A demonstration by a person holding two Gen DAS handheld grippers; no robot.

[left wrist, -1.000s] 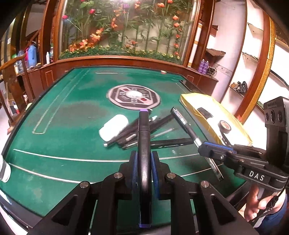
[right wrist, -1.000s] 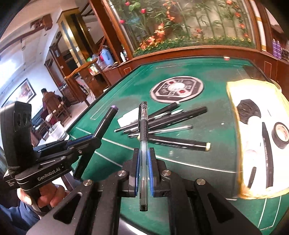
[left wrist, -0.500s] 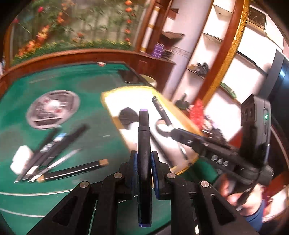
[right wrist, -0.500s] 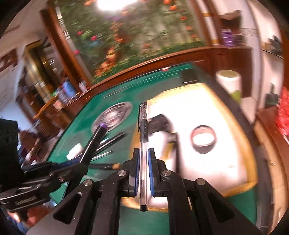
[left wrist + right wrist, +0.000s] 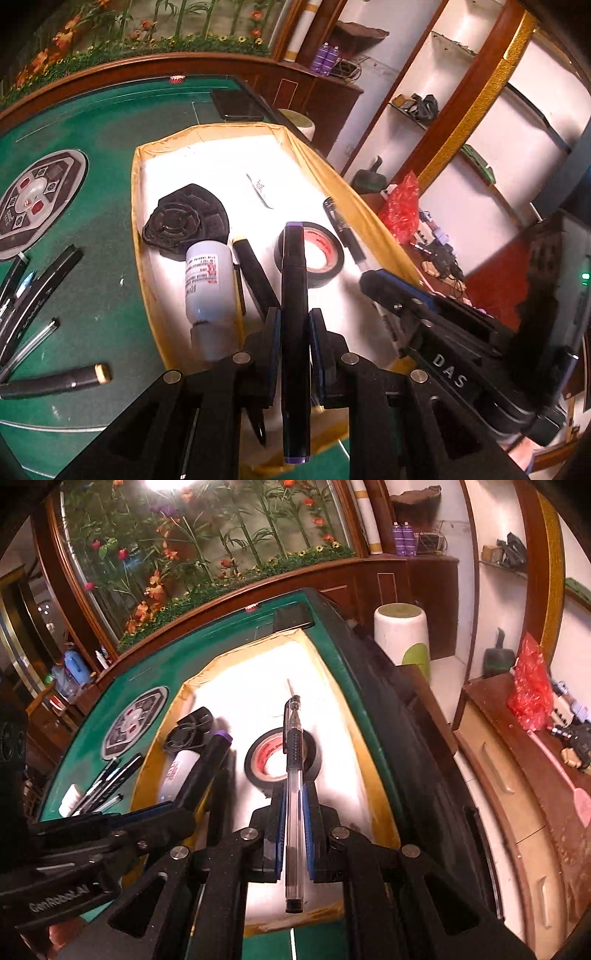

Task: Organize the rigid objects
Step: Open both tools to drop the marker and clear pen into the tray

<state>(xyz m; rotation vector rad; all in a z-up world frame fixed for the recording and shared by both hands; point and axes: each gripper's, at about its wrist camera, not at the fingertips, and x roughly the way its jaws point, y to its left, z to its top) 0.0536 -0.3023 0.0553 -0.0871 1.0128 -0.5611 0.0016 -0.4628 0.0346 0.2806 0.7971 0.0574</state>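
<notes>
My left gripper point(image 5: 294, 332) is shut on a black marker point(image 5: 293, 280) with purple ends, which points forward over the tray. A yellow-rimmed white tray point(image 5: 137, 192) lies under it and holds a black round part point(image 5: 184, 218), a white bottle point(image 5: 208, 280), a black tape roll point(image 5: 317, 254) and black pens. My right gripper point(image 5: 294, 812) is shut on a clear gel pen point(image 5: 293, 775) with a black grip, above the tape roll point(image 5: 266, 764) in the tray point(image 5: 373, 760). The two grippers hang side by side; the left gripper point(image 5: 177, 812) and its marker point(image 5: 216, 749) show at the left of the right wrist view.
Several loose pens point(image 5: 37, 295) and a black pen with a cream cap point(image 5: 55, 380) lie on the green felt left of the tray. A round centre panel point(image 5: 33, 199) sits beyond them. A white stool point(image 5: 402, 638) and a wooden cabinet with a red bag point(image 5: 528, 690) stand beyond the table's right edge.
Both grippers have swung right from above the loose pens to above the tray, carrying the marker and the gel pen. Both stayed shut on them.
</notes>
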